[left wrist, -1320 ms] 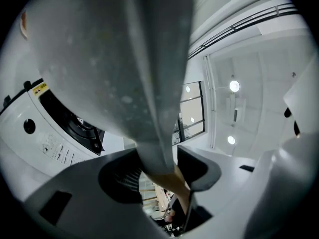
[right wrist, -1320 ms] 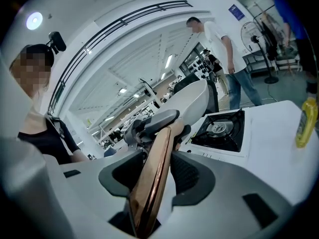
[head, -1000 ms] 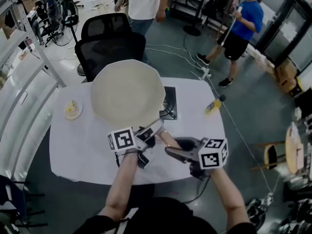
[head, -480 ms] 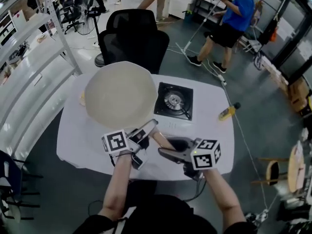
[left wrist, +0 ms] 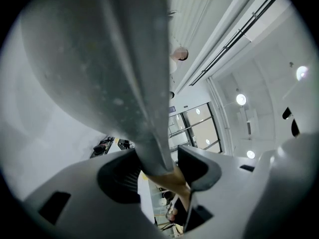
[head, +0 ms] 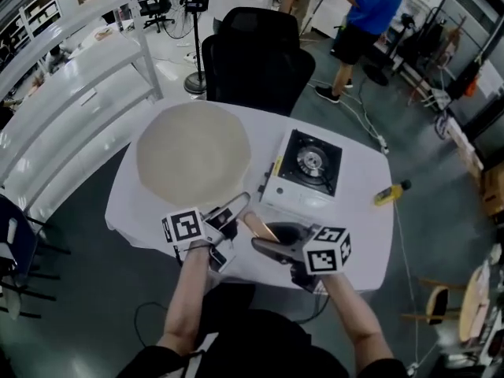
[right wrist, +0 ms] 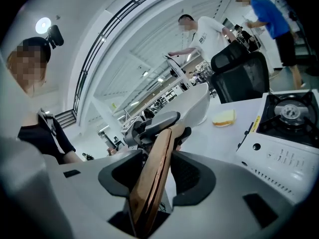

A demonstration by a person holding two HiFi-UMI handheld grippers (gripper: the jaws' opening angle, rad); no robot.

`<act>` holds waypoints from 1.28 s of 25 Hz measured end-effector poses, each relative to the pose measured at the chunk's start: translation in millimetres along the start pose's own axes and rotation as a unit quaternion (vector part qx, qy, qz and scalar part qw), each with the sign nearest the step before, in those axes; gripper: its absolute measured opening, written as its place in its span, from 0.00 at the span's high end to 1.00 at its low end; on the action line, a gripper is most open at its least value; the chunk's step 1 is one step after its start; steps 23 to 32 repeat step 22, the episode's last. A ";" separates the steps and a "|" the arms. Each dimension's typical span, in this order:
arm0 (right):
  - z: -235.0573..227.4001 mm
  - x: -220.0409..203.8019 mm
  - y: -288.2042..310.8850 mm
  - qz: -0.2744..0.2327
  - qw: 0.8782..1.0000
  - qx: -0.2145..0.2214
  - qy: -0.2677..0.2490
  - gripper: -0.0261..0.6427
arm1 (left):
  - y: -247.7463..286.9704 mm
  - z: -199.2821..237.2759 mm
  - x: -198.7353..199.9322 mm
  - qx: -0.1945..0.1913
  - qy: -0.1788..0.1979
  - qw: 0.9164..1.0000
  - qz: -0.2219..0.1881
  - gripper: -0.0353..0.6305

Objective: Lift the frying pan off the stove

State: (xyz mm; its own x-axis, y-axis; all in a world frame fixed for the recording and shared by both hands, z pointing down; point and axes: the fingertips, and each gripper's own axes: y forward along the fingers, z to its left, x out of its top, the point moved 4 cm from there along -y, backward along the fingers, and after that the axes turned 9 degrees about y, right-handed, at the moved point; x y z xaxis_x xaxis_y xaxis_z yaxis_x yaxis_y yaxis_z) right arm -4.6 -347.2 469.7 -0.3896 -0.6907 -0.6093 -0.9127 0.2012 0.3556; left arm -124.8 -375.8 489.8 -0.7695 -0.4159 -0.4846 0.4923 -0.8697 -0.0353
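Cream-coloured frying pan is held off the stove, to its left over the white table. Left gripper is clamped on the grey metal neck of the pan. Right gripper is clamped on the wooden handle.

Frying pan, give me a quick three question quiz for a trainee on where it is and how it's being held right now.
1. True or false: the frying pan sits on the burner of the stove.
2. What is the right gripper shut on? A) the wooden handle B) a stove knob C) a yellow bottle
3. Fill in: in the head view, the frying pan is to the ___ of the stove.

Key: 1 false; 2 A; 3 left.
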 end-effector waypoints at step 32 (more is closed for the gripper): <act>9.1 3.7 -11.2 -0.007 1.000 -0.016 -0.008 0.70 | 8.6 -23.9 -0.1 -0.037 -0.023 0.999 -0.006 0.62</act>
